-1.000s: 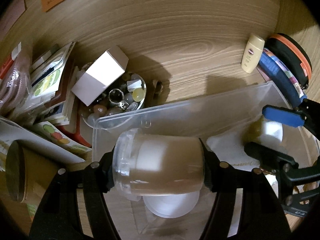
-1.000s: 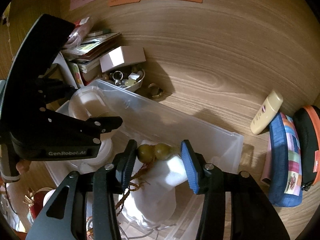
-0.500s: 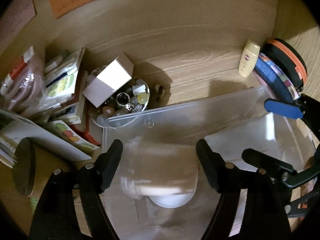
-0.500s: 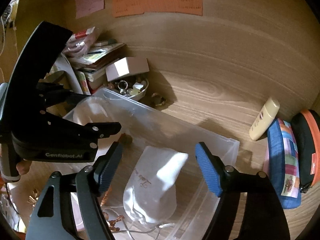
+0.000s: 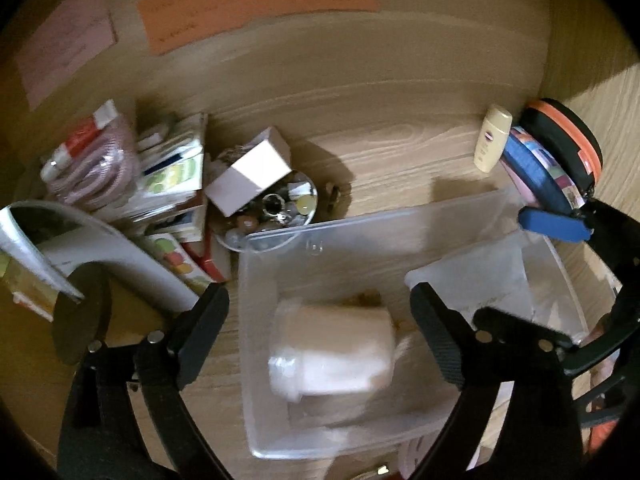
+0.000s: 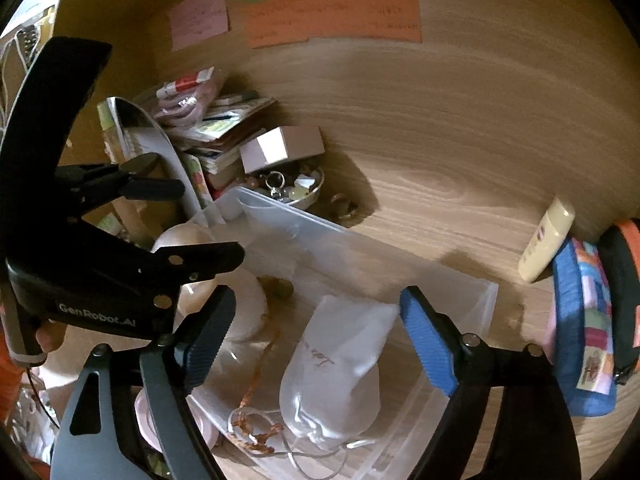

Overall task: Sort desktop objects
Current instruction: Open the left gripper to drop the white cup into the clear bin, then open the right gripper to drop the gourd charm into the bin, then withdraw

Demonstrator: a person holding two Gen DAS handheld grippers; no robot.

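Observation:
A clear plastic bin [image 5: 280, 280] stands on the wooden desk. A frosted white jar [image 5: 332, 352] lies on its side in the bin. My left gripper [image 5: 318, 332] hovers above the jar, its jaws opening and its pads clear of the glass. In the right wrist view the jar [image 6: 240, 304] shows behind the left gripper [image 6: 188, 222]. My right gripper [image 6: 320, 340] hangs over a white drawstring pouch [image 6: 336, 364] resting in the bin [image 6: 460, 292], jaws opening and touching nothing. Green beads [image 6: 280, 286] and a brown beaded cord [image 6: 256, 384] lie beside the pouch.
Left of the bin are a bowl of trinkets [image 5: 280, 208] with a white box [image 5: 248, 176] on it and a stack of booklets [image 5: 172, 176]. A cream bottle [image 5: 492, 138], a blue pouch [image 6: 580, 328] and a black-and-orange case [image 5: 568, 140] lie at the right. Paper notes [image 6: 332, 12] hang on the back wall.
Both grippers opened and rose. The left one let go of the jar, which now lies in the bin. The right one released the green beads by the pouch.

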